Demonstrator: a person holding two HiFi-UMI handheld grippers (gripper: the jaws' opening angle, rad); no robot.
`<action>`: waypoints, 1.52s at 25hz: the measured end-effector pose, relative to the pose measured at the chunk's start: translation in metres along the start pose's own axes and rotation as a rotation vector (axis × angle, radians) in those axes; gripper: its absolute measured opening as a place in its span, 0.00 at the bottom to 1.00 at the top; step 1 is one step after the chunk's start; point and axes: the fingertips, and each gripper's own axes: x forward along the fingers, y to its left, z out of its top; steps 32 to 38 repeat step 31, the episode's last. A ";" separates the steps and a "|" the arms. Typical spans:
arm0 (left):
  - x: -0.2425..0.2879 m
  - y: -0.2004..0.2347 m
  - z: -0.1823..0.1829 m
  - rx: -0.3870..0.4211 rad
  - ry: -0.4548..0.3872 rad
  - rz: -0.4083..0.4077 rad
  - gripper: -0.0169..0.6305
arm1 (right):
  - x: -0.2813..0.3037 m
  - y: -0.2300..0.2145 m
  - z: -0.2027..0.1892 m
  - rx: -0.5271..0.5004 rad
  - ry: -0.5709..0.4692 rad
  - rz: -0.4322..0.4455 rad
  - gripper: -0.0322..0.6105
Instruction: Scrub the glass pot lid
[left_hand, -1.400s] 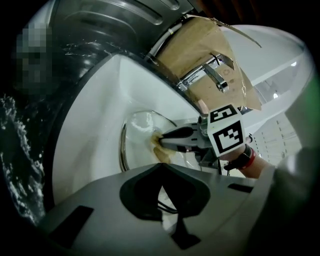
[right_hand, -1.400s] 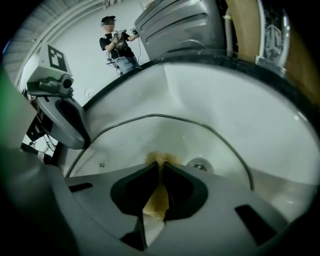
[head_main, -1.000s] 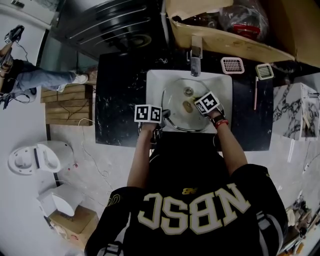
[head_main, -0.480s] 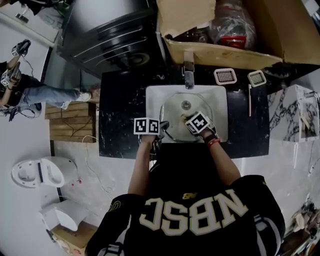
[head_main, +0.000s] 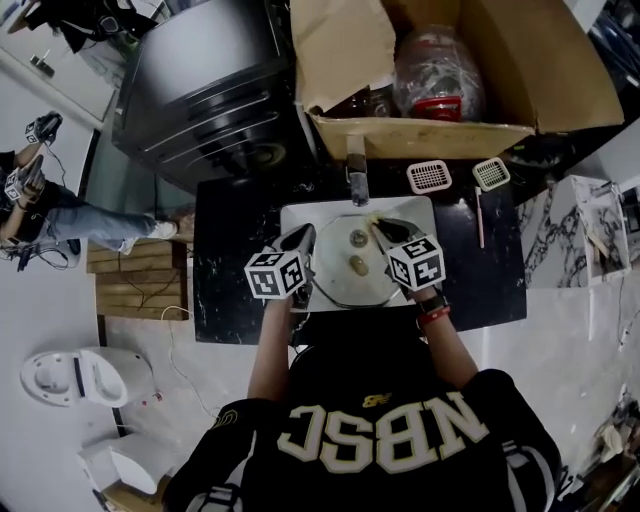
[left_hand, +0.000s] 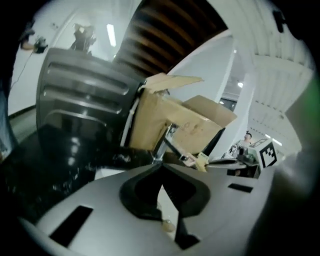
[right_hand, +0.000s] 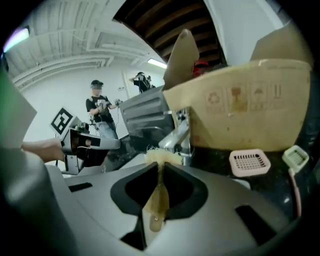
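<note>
Over the white sink in the black table, at frame centre, we see the glass pot lid between our grippers: left gripper, jaws together, at its left rim, right gripper, clamped on a yellowish scrub pad, at its upper right.

The right gripper is clamping a yellowish fibrous scrubber, its tuft poking out past the tips. Farther off, a faucet is standing before a cardboard box, and a slotted dish is lying to the right.
</note>
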 end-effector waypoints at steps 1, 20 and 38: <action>-0.001 -0.007 0.015 0.057 -0.045 0.003 0.05 | -0.009 -0.002 0.014 -0.002 -0.044 -0.014 0.13; -0.043 -0.077 0.115 0.344 -0.372 0.017 0.05 | -0.089 -0.003 0.121 -0.077 -0.407 -0.234 0.12; -0.040 -0.086 0.094 0.374 -0.327 -0.035 0.05 | -0.070 0.008 0.115 -0.158 -0.345 -0.163 0.12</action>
